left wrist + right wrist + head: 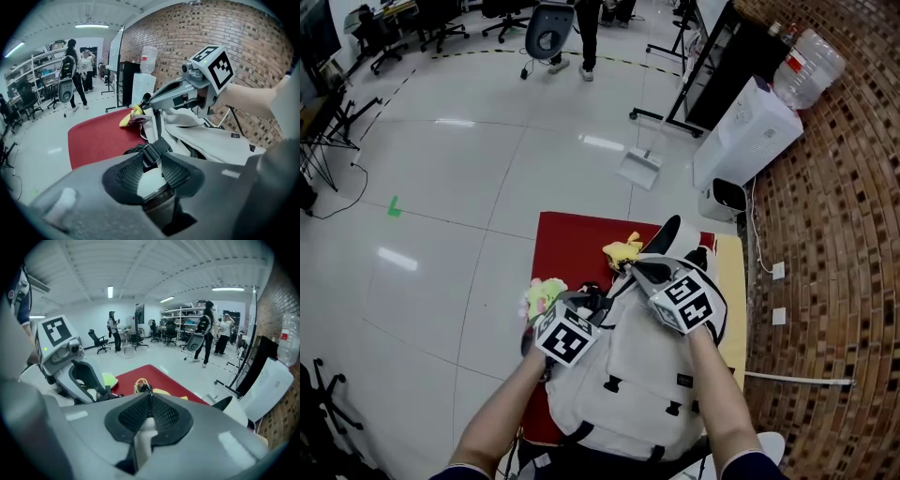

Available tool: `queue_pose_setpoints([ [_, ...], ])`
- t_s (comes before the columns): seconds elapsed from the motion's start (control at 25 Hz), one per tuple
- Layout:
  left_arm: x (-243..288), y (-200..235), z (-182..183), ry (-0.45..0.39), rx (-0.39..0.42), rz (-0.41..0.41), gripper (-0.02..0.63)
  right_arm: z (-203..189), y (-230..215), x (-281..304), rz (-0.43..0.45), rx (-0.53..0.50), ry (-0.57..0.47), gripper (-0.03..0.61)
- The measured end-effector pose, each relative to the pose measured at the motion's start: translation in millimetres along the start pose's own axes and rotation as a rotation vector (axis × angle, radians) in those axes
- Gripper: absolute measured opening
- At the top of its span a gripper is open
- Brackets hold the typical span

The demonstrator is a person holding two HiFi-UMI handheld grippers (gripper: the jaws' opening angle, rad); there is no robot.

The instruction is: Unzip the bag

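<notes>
— Grippers up close, both on the white bag [637, 375], which lies on the red table [572, 246].
— Holding what?
— See, the left gripper [152, 161] pinches a black strap [151, 152]. And the right gripper [149, 401] is squeezed on the zipper pull [146, 390].
— Open yet?
— Looks not. All the pulling is left.

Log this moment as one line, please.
left gripper: shut on black strap | right gripper: shut on zipper pull | backpack: lying on red surface
</notes>
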State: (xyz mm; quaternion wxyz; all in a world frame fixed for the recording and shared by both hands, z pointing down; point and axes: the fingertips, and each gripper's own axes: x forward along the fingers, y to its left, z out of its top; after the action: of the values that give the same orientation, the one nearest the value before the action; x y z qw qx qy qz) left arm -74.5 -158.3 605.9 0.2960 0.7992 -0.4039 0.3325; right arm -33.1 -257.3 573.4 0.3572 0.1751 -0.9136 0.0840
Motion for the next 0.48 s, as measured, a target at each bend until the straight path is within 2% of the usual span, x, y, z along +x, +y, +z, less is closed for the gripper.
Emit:
queue_pose_setpoints([
  [0.48, -6, 7, -3, 0.034, 0.017, 0.07, 0.129, -2, -54, -37, -0.061, 0.292, -0.17, 0.025],
])
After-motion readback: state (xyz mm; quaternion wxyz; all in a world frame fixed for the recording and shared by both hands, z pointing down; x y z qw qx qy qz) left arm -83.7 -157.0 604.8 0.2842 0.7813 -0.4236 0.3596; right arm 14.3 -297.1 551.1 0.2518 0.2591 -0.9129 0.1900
